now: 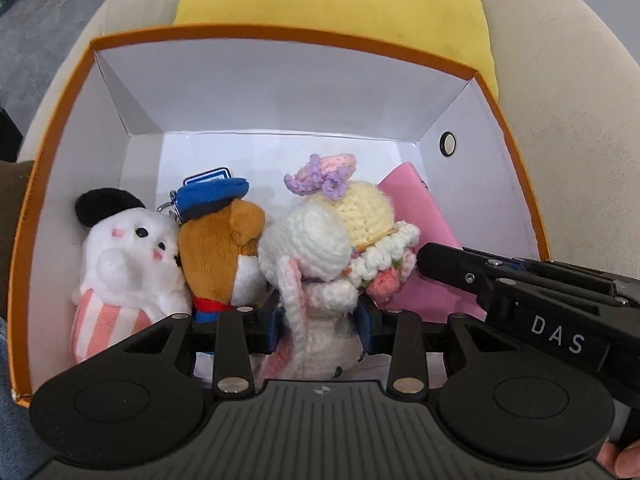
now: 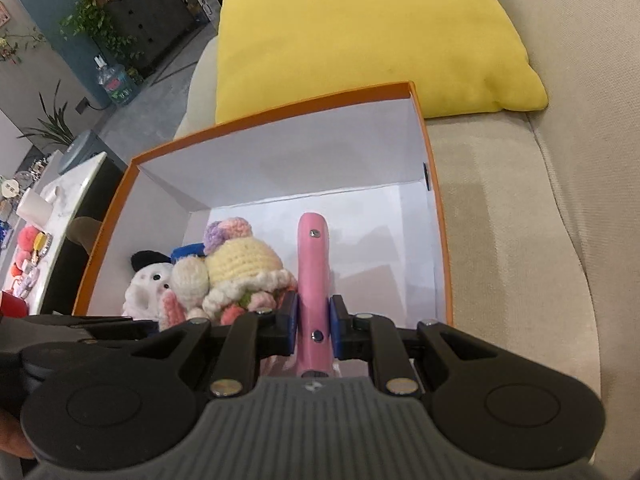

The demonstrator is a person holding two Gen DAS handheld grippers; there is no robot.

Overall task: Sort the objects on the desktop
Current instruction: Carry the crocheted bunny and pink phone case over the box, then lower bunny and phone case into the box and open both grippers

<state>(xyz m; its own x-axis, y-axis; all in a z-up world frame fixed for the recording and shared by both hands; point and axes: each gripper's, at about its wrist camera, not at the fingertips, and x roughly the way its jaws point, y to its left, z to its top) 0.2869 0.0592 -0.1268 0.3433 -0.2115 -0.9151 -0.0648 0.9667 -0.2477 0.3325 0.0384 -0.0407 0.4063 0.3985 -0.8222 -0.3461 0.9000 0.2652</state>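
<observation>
An orange box with white inner walls sits on a beige sofa; it also shows in the right wrist view. My left gripper is shut on a crocheted white bunny with a yellow hat and holds it inside the box. A white plush with a black ear and a brown plush with a blue cap lie at the box's left. My right gripper is shut on a flat pink case, held on edge inside the box at the right of the bunny.
A yellow cushion leans behind the box. The beige sofa seat stretches to the right. A white side table with small items stands at the far left. The right gripper's body crosses the box's right side.
</observation>
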